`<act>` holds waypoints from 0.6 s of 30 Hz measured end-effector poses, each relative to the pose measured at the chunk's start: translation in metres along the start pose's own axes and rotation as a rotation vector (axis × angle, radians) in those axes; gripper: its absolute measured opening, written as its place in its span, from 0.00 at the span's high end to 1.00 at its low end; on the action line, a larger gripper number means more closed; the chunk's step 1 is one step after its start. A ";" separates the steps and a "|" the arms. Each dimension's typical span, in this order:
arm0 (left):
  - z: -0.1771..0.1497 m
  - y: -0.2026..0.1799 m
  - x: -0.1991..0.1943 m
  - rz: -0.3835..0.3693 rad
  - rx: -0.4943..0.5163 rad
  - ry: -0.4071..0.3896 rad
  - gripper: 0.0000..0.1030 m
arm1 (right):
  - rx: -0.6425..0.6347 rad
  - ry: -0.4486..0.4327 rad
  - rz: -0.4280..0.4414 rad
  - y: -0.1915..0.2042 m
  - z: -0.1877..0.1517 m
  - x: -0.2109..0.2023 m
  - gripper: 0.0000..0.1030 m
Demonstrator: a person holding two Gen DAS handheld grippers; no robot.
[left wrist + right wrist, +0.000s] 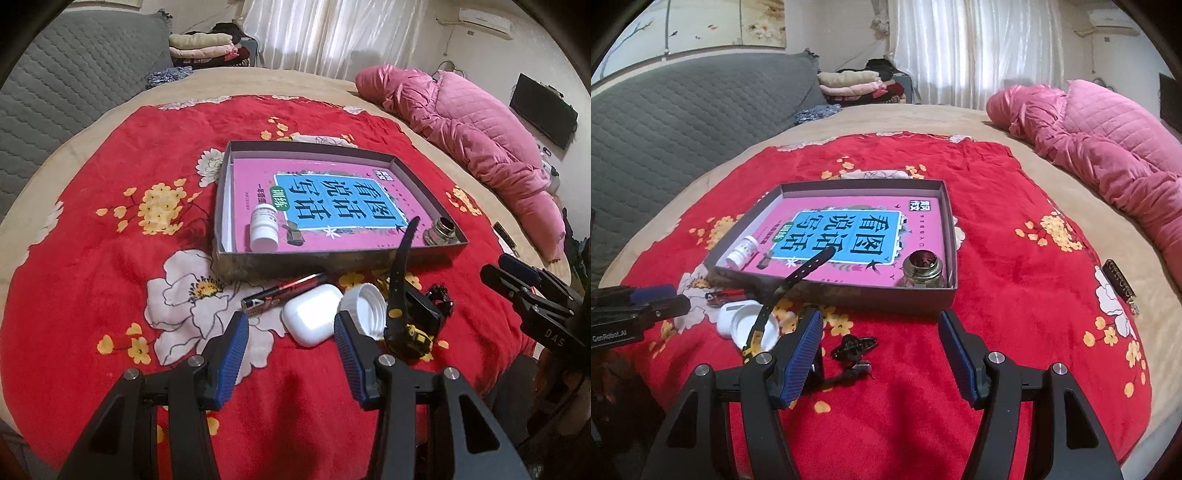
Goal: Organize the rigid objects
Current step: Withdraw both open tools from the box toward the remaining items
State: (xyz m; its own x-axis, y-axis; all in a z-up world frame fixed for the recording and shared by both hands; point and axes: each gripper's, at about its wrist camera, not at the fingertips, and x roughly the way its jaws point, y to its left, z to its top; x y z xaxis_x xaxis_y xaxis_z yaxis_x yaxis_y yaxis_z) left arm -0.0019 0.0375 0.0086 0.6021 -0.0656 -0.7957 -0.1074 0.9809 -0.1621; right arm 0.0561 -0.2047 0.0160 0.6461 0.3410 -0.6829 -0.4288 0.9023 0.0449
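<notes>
1. At lower left of my left wrist view, the battery (pixel 284 293) lies on the red blanket (pixel 92 258), its long axis slanting up to the right, just beyond my left finger pad.
2. My left claw (pixel 290 328) hangs released, nothing between the pads. The white earbud case (pixel 312 317) sits straight ahead in the gap, touching the white cap (pixel 364 306) at its right.
3. Right of the cap, a black strap (pixel 400 273) rises steeply and leans over the near wall of the box (pixel 295 262).
4. In the box, upper centre, a pink book lines the floor, with a white bottle (pixel 264 229) at its near left and a glass jar (pixel 921 271) at its near right.
5. My right claw (pixel 881 332) is spread wide, grasping nothing; the black clip (pixel 853 345) lies just inside its left pad.
6. I judge the left hand nearer the case, the right nearer the clip; both tilt downward.
</notes>
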 end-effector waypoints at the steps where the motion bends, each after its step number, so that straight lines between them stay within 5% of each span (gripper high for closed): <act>1: -0.001 -0.002 0.000 0.000 0.008 0.007 0.54 | -0.002 -0.001 0.002 0.001 0.000 -0.001 0.35; 18: -0.012 -0.028 0.013 -0.043 0.080 0.066 0.54 | 0.002 0.034 0.017 0.001 -0.008 -0.002 0.35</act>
State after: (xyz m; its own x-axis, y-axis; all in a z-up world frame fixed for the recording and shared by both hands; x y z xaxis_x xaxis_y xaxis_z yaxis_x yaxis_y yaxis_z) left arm -0.0006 0.0073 -0.0047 0.5515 -0.1173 -0.8259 -0.0172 0.9883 -0.1518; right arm 0.0490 -0.2064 0.0119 0.6169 0.3470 -0.7064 -0.4379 0.8971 0.0583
